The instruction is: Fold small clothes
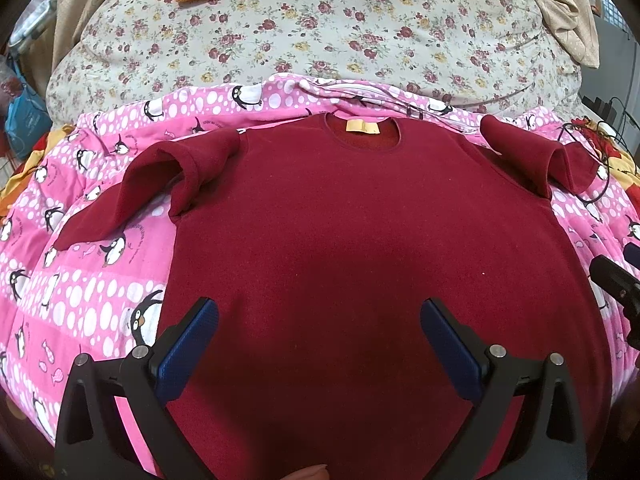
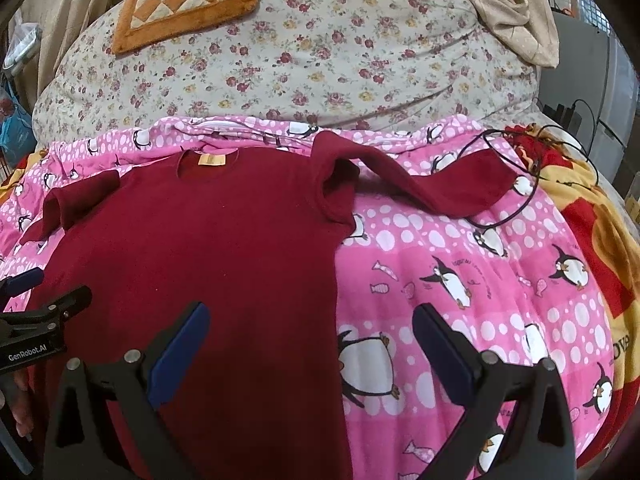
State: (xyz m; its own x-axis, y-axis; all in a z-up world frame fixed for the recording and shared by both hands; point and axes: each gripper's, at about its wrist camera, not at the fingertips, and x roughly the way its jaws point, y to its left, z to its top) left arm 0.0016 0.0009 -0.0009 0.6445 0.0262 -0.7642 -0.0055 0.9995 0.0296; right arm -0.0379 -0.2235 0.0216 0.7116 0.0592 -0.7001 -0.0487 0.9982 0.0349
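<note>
A small dark red long-sleeved top lies flat, front down, on a pink penguin blanket, its neck label at the far end. Both sleeves spread outward; the right sleeve stretches across the blanket. My left gripper is open and empty above the top's lower body. My right gripper is open and empty over the top's right side edge, one finger above the top, the other above the blanket. The left gripper also shows in the right wrist view.
A floral quilt bulges behind the blanket, with an orange checked cushion on it. A black cable loops over the right sleeve's cuff. A red and yellow blanket lies at the right. Beige cloth hangs at the far right.
</note>
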